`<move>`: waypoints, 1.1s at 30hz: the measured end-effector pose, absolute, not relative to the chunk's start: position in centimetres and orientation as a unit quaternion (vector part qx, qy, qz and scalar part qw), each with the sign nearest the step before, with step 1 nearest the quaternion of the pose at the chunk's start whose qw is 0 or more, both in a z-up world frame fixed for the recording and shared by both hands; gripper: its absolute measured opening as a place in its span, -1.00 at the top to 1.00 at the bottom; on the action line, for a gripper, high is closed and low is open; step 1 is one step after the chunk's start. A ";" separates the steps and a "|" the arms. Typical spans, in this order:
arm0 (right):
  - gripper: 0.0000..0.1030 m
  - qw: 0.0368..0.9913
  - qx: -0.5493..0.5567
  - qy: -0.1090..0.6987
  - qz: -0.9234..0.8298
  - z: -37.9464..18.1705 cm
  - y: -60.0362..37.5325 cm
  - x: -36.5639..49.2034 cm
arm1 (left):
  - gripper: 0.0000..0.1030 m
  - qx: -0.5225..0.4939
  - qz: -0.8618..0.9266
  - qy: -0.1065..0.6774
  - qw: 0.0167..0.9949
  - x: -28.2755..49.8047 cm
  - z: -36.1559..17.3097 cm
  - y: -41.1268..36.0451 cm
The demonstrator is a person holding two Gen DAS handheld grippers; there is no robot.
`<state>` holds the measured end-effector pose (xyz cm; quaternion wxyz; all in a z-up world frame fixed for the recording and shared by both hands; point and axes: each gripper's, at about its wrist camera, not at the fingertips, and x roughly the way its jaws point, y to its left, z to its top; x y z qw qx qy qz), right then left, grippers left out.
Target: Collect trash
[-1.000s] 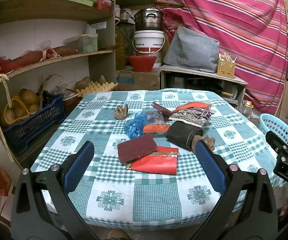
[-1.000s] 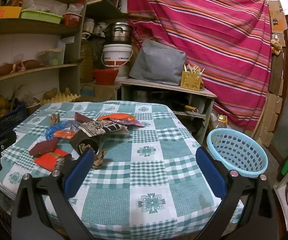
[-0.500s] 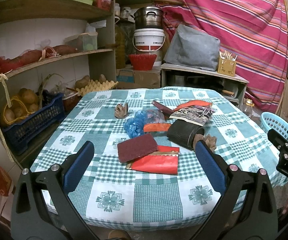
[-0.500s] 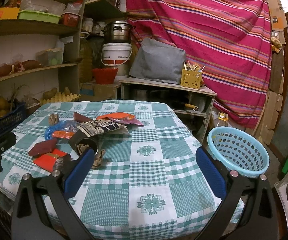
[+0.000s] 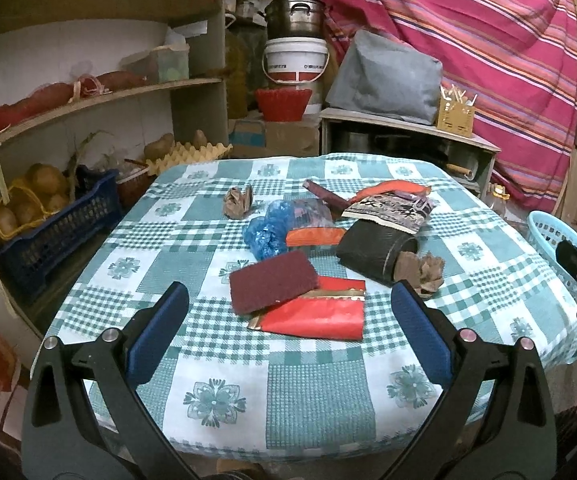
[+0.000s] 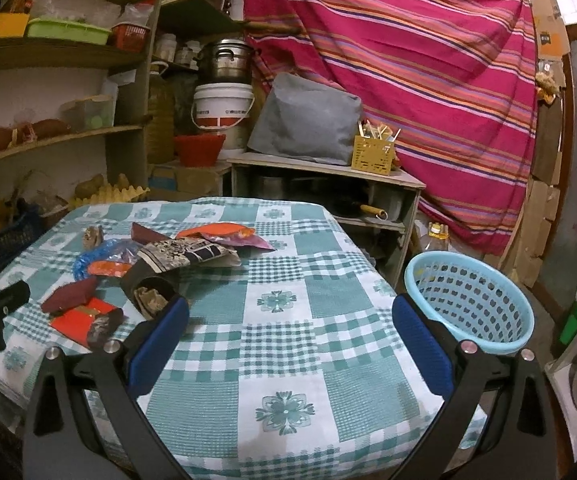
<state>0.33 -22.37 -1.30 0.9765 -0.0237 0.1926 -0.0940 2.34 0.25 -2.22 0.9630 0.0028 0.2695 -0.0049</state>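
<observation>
Trash lies in a heap on the checked table [image 5: 208, 360]: a maroon scouring pad [image 5: 272, 282] on a red packet [image 5: 316, 316], a blue plastic bag [image 5: 268, 232], a black tube [image 5: 372, 250], crumpled brown paper [image 5: 424, 270] and printed wrappers [image 5: 392, 210]. My left gripper [image 5: 288, 320] is open and empty, just short of the red packet. My right gripper [image 6: 288, 328] is open and empty over the table's right half, with the heap [image 6: 148, 264] to its left. A light blue basket [image 6: 468, 304] stands on the floor right of the table.
Shelves [image 5: 88, 96] with sacks, potatoes and a blue crate [image 5: 52, 232] line the left wall. A low cabinet [image 6: 328, 184] with a grey cushion and a bucket stands behind the table. A striped cloth [image 6: 408, 60] hangs at the back.
Both grippers have moved slightly forward toward the table. Both stay open and empty; the trash has not moved.
</observation>
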 end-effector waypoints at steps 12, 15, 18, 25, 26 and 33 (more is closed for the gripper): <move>-0.92 0.972 -0.021 0.218 -0.083 -0.1 -23.1 2.9 | -0.90 -0.005 0.026 0.275 0.961 5.5 -0.3 1.3; -0.92 0.971 -0.017 0.225 -0.076 0.9 -23.2 3.7 | -0.90 -0.012 0.024 0.264 0.964 6.2 1.3 1.6; -0.92 0.971 -0.001 0.232 -0.062 1.8 -23.5 4.8 | -0.90 -0.010 0.023 0.254 0.967 6.9 2.3 1.4; -0.92 0.972 0.007 0.231 -0.052 2.9 -23.4 7.7 | -0.90 -0.001 0.034 0.262 0.964 8.7 1.4 1.8; -0.92 0.971 0.010 0.235 -0.051 2.6 -23.4 8.2 | -0.90 -0.004 0.034 0.270 0.962 8.9 1.0 2.1; -0.92 0.963 0.005 0.263 -0.060 -0.7 -23.6 9.8 | -0.90 0.004 0.041 0.297 0.954 9.8 -1.6 3.1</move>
